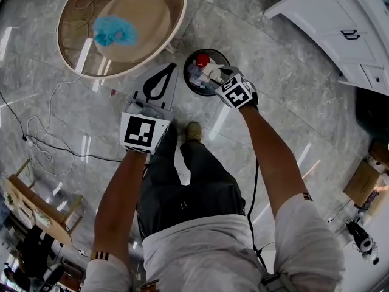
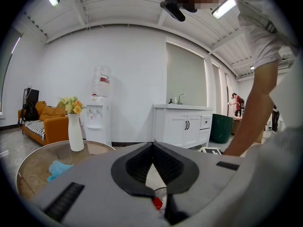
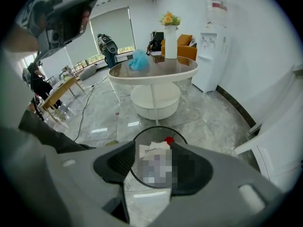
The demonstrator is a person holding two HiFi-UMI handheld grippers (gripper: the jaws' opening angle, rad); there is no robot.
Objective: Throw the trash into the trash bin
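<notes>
Room: grey marble-look floor (image 1: 292, 102), glossy, w/ white walls and ceiling strip lights.

Nearest: person standing, dark trousers, one shoe (image 1: 193, 131) showing just short of the bin.

L gripper (image 2: 152, 144): held about level in front of the body. Jaws closed, tips meeting, nothing between the pads; floor and part of the bin show through the gap lower down.

R gripper (image 3: 152, 148): angled steeply down, directly over the trash bin (image 1: 186, 66). Jaws parted, pads pressing on nothing.

Task item: white paper trash (image 3: 154, 149) seen between the parted jaws, within the bin's rim. Can't tell if it rests on the other contents. A red item (image 1: 202, 60) also lies in the bin, toward the far side. Bin is round, dark-rimmed, on the floor.

Beyond the bin: round glass-top table (image 1: 176, 17) w/ a blue cloth (image 1: 114, 30) and a white vase of flowers (image 2: 75, 131) on it.

Further off: white cabinet (image 1: 340, 35) to the R, water dispenser (image 2: 100, 108) at the wall, orange sofa (image 2: 47, 124), loose cables (image 1: 48, 145) on the floor to the L.
</notes>
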